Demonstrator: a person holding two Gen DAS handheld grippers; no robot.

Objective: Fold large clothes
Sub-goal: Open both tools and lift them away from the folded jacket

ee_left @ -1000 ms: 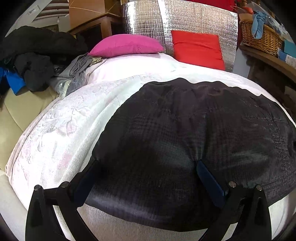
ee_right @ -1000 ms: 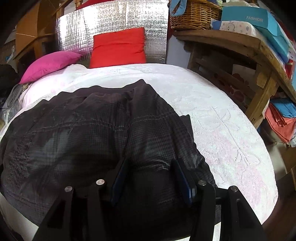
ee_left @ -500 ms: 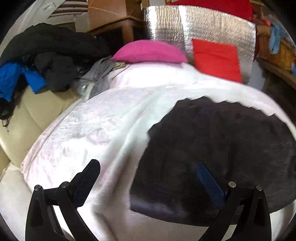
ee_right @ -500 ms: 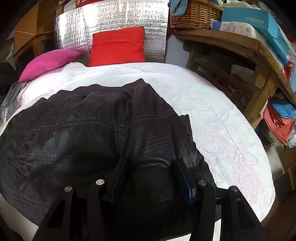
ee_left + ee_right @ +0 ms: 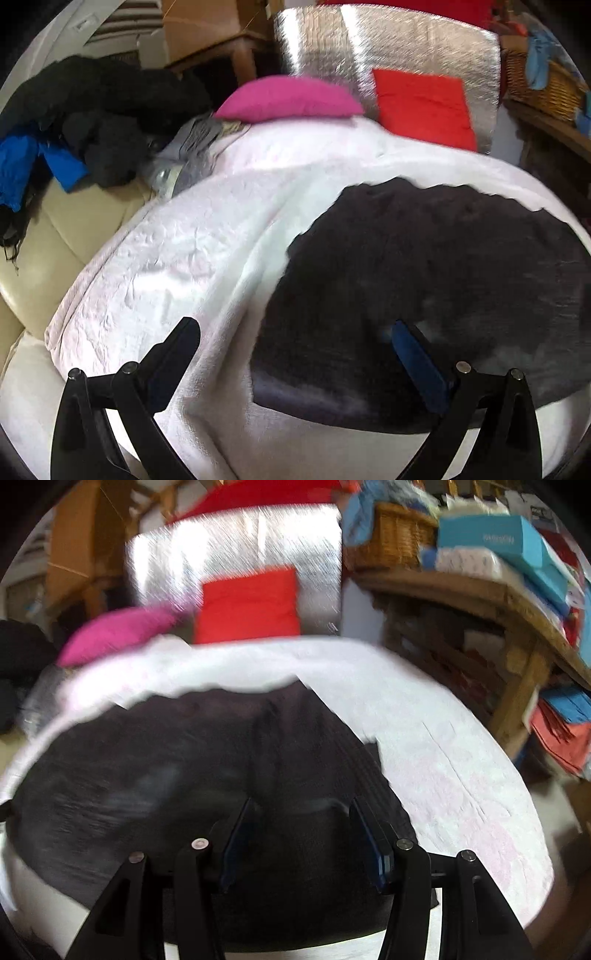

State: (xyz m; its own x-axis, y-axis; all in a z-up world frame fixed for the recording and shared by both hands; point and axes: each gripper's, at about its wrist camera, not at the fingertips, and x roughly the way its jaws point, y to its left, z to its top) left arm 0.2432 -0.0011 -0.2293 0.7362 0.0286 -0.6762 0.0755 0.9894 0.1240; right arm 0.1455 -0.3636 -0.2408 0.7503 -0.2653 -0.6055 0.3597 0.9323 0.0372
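Bed (image 5: 177, 258): covered in white; a pink pillow (image 5: 291, 98) and a red pillow (image 5: 421, 107) are seen at its head end.
Dark garment (image 5: 436, 280): spread flat toward the bed's foot edge, long axis across the bed, its wavy far edge toward the pillows.
Left gripper (image 5: 295, 350): fingers held wide, nothing clasped, one over white cover, one over the garment.
Right gripper (image 5: 303, 834): fingers at middling width over the garment; grip cannot be told through blur.

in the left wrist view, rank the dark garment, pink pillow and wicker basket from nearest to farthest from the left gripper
1. dark garment: nearest, on the white bedcover, partly between the left gripper fingers.
2. pink pillow: at the head of the bed, left of centre.
3. wicker basket: farthest, on the wooden shelf at the far right.
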